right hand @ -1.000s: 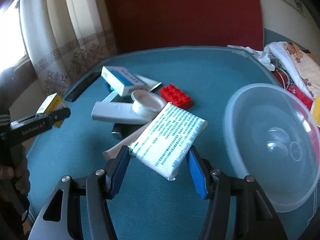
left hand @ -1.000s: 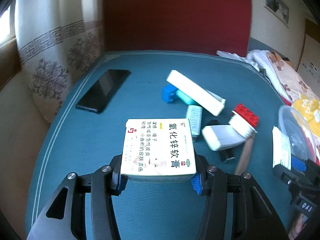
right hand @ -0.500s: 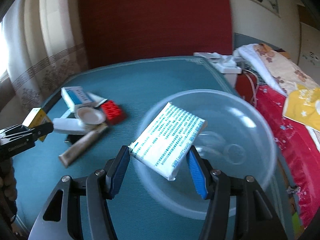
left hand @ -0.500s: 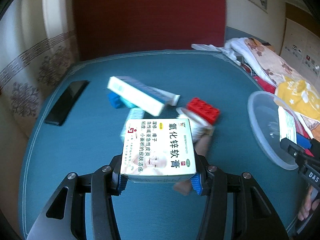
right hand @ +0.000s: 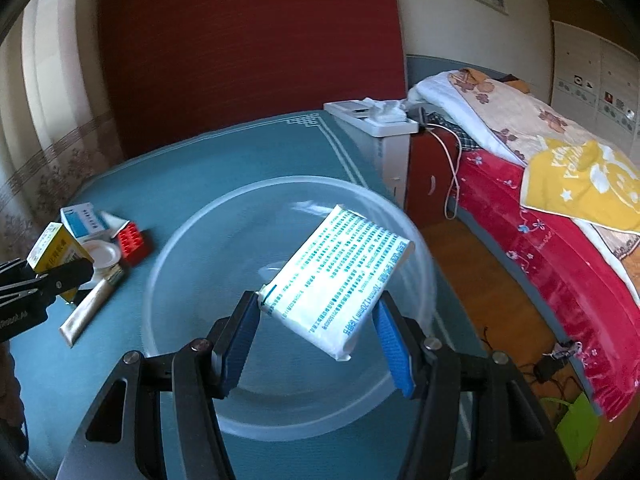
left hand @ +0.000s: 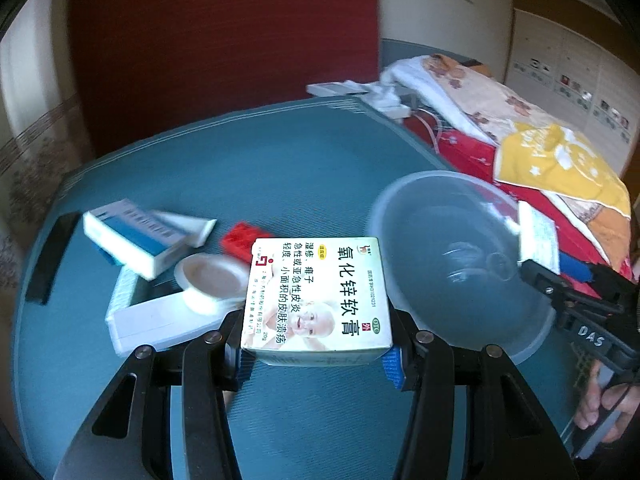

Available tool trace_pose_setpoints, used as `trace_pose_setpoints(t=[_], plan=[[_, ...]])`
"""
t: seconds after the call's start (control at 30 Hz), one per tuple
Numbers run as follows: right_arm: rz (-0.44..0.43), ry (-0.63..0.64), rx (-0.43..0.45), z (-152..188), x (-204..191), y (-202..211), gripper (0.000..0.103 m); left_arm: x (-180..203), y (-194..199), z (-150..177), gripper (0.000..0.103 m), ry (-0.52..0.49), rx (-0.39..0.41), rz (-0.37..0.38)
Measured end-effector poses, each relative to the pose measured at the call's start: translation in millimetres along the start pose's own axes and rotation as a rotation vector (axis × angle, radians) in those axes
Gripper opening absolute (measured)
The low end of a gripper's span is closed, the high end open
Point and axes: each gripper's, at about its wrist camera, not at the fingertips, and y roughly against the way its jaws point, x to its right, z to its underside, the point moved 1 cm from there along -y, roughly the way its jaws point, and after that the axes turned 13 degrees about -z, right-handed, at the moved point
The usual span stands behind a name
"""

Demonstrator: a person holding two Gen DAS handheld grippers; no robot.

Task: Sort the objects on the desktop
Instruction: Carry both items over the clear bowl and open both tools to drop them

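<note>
Two wrist fisheyes, both angled down over the same teal table

The left wrist cam looks along the left gripper [left hand: 316,354] at the table [left hand: 280,168] from close up, clear bowl [left hand: 448,280] ahead to its right, red brick [left hand: 238,242] just beyond it. The right wrist cam sits right over that bowl [right hand: 192,240], right gripper [right hand: 320,340] close in front, bed [right hand: 560,240] off to the right. Both views share the bowl, the red brick [right hand: 132,240] and the table [right hand: 240,160], and each catches the other gripper at its edge.
</note>
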Motion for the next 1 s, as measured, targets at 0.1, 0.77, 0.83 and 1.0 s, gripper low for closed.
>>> trace_pose_setpoints(t=[0.1,0.77,0.83,1.0], plan=[[0.007,-0.020,0.002,-1,9,-1,0.063,18,-2,-8,0.054,-0.012,0.001,0.025],[0.013,-0.056,0.019,-6,30,1,0.080,68,-21,-27,0.079,-0.024,-0.032,0.175],[0.017,-0.055,0.027,-4,28,3,0.080,64,-21,-28,0.079,-0.004,-0.031,0.193],[0.017,-0.061,0.026,-3,27,1,0.080,51,-26,-29,0.079,0.045,-0.047,0.176]])
